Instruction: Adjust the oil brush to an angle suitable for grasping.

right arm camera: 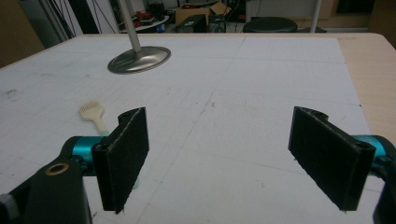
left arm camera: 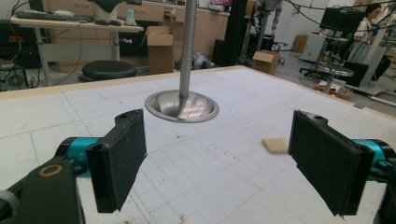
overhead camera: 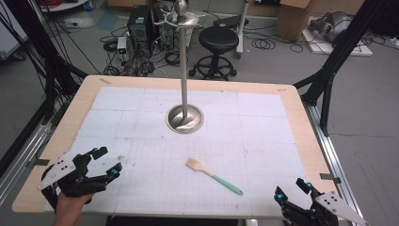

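High view: my left gripper (overhead camera: 94, 165) at near-left table (overhead camera: 301, 141) corner, jaws spread, empty. My right gripper (overhead camera: 294, 191) at near-right corner, spread too, empty. Brush (overhead camera: 212, 176) flat on mat between them, bristles toward stand (overhead camera: 185, 117), green handle running near-right; right gripper looks nearer handle.

Left gripper view: jaws wide apart, brush head (left arm camera: 275, 144) ahead, just inside right jaw.

Right gripper view: jaws wide apart, brush (right arm camera: 95, 116) ahead-left, handle passing behind left jaw.

Tabletop (overhead camera: 291, 101): tan wood edge, white gridded mat. Stand (overhead camera: 185, 117): silver metal. Brush (overhead camera: 213, 176): cream head, teal handle. Both tongs (overhead camera: 104, 162) (overhead camera: 292, 189): black with teal accents.
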Demonstrator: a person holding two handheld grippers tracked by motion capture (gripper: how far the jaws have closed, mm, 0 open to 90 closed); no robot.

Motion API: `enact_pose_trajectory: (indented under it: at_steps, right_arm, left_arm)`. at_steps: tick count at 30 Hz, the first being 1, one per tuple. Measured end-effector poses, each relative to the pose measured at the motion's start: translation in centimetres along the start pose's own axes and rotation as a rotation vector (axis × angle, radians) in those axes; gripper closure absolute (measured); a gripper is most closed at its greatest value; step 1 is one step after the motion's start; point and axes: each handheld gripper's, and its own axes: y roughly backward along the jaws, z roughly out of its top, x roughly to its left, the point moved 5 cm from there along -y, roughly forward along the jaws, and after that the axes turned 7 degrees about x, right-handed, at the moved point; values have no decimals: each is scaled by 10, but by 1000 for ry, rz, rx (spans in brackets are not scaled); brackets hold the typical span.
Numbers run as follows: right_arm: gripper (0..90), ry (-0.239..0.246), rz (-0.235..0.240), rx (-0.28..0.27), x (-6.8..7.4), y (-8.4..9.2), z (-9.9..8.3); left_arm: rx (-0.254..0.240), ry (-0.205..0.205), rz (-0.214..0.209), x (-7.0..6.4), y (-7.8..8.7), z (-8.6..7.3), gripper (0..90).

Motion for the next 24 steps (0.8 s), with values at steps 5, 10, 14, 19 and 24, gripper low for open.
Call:
enact_pose_trajectory:
  at_steps: [5, 10, 14, 19, 24]
  right_arm:
    - [189, 1, 4, 0, 1, -1, 0]
    - [165, -12, -3, -4, 4, -4, 1]
    - [183, 10, 25, 15, 16, -14, 5]
    - [651, 89, 140, 51, 50, -28, 9]
    - [889, 129, 193, 145, 74, -50, 4]
  left_arm:
    - [4, 1, 0, 1, -1, -1, 197]
    - [6, 7, 3, 2, -2, -1, 197]
    - [14, 18, 6, 4, -3, -3, 197]
    - [23, 4, 4, 2, -2, -4, 198]
    - [22, 5, 11, 2, -1, -4, 200]
